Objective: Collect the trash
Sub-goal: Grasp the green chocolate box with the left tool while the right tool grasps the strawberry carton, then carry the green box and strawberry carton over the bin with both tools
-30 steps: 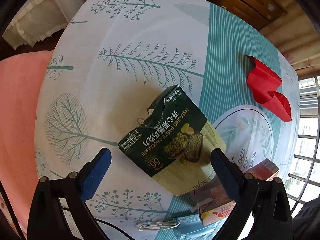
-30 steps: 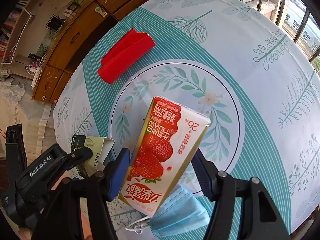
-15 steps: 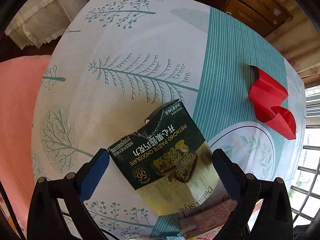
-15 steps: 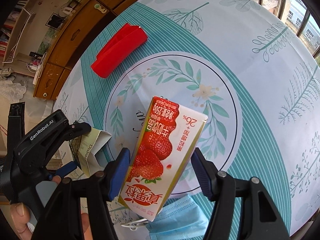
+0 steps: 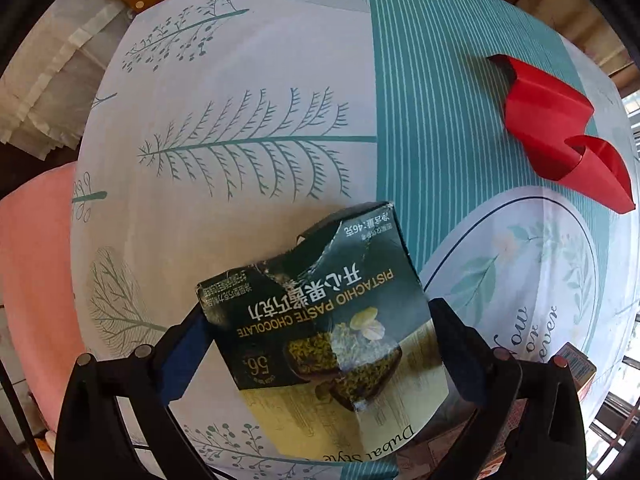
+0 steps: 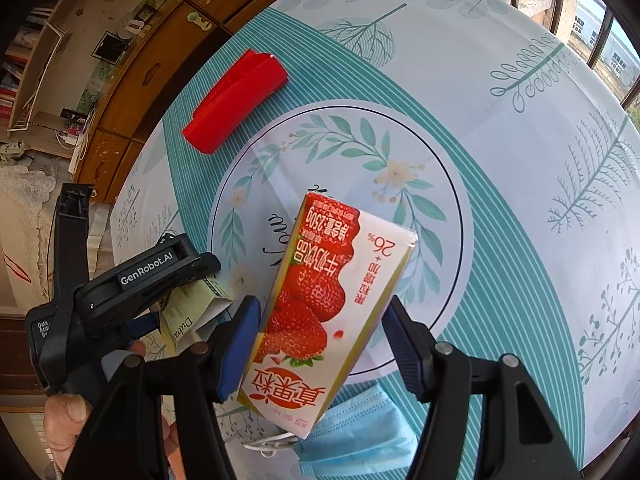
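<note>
Two handheld grippers, seen from above. The left gripper (image 5: 316, 344) points straight down, its blue pads seemingly pressed against a torn chocolate box (image 5: 320, 320). The right gripper (image 6: 322, 344) tilts steeply downward, jaws clamped on a strawberry milk carton (image 6: 324, 308). A thumb (image 6: 66, 416) shows at the lower left.

The left gripper (image 5: 320, 344) has drawn in around the torn chocolate box (image 5: 320, 320), whose edges now meet both pads. It sits closer beside the strawberry milk carton (image 6: 324, 308).

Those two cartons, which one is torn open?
The dark green pistachio chocolate box, ragged along its top edge. The strawberry milk carton looks whole and sealed.
</note>
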A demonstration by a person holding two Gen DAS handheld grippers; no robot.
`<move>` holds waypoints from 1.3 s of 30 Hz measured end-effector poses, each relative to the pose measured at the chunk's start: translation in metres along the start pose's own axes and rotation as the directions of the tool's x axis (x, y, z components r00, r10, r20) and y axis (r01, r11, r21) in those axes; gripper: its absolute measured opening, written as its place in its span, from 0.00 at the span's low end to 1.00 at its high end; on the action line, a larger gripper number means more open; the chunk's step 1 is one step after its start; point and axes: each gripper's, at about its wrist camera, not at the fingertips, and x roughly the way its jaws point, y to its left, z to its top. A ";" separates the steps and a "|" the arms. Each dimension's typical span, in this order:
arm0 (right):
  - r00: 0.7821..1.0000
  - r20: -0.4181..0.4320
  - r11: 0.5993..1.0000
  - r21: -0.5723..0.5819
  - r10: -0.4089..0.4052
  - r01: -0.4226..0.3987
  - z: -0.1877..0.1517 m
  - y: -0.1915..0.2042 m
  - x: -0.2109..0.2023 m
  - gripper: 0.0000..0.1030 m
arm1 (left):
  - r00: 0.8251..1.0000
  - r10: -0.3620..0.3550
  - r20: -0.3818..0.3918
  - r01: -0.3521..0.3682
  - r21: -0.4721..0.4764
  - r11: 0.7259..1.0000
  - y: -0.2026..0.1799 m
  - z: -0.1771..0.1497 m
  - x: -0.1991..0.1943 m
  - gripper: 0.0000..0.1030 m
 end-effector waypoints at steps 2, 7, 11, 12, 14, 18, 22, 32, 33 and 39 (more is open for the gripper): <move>1.000 0.000 1.000 -0.007 0.002 -0.002 -0.001 0.001 0.000 0.61 | 1.000 -0.014 -0.008 0.014 0.011 1.000 0.000 -0.001 -0.001 0.97; 1.000 0.007 1.000 -0.022 0.009 -0.009 -0.002 0.003 -0.005 0.61 | 1.000 -0.027 0.001 0.027 0.070 0.997 0.012 -0.024 -0.009 0.86; 1.000 0.009 0.999 -0.038 0.027 -0.026 -0.004 0.006 -0.010 0.60 | 0.999 -0.032 0.017 0.030 0.105 0.994 0.014 -0.050 -0.023 0.83; 0.999 0.009 0.999 -0.042 0.032 -0.031 -0.006 0.007 -0.012 0.60 | 0.999 -0.034 0.022 0.031 0.109 0.994 0.018 -0.056 -0.028 0.83; 0.999 0.007 0.998 -0.052 0.044 -0.044 -0.010 0.008 -0.017 0.60 | 0.999 -0.042 0.034 0.038 0.113 0.993 0.021 -0.063 -0.038 0.83; 0.997 0.003 0.992 -0.099 0.073 -0.072 -0.024 0.012 -0.034 0.59 | 0.997 -0.056 0.059 0.049 0.118 0.992 0.032 -0.094 -0.066 0.83; 0.994 -0.007 0.980 -0.166 0.109 -0.109 -0.048 0.008 -0.059 0.59 | 0.992 -0.072 0.101 0.061 0.104 0.993 0.046 -0.141 -0.097 0.83; 0.983 -0.052 0.917 -0.354 0.177 -0.184 -0.134 -0.055 -0.130 0.59 | 0.968 -0.098 0.230 0.097 0.013 0.995 0.066 -0.293 -0.149 0.82; 0.983 -0.056 0.911 -0.369 0.177 -0.186 -0.144 -0.065 -0.136 0.59 | 0.966 -0.092 0.241 0.093 0.007 0.996 0.060 -0.312 -0.151 0.82; 0.984 -0.092 0.890 -0.422 0.150 -0.175 -0.197 -0.138 -0.165 0.59 | 0.966 -0.066 0.249 0.066 0.008 0.998 0.020 -0.415 -0.143 0.82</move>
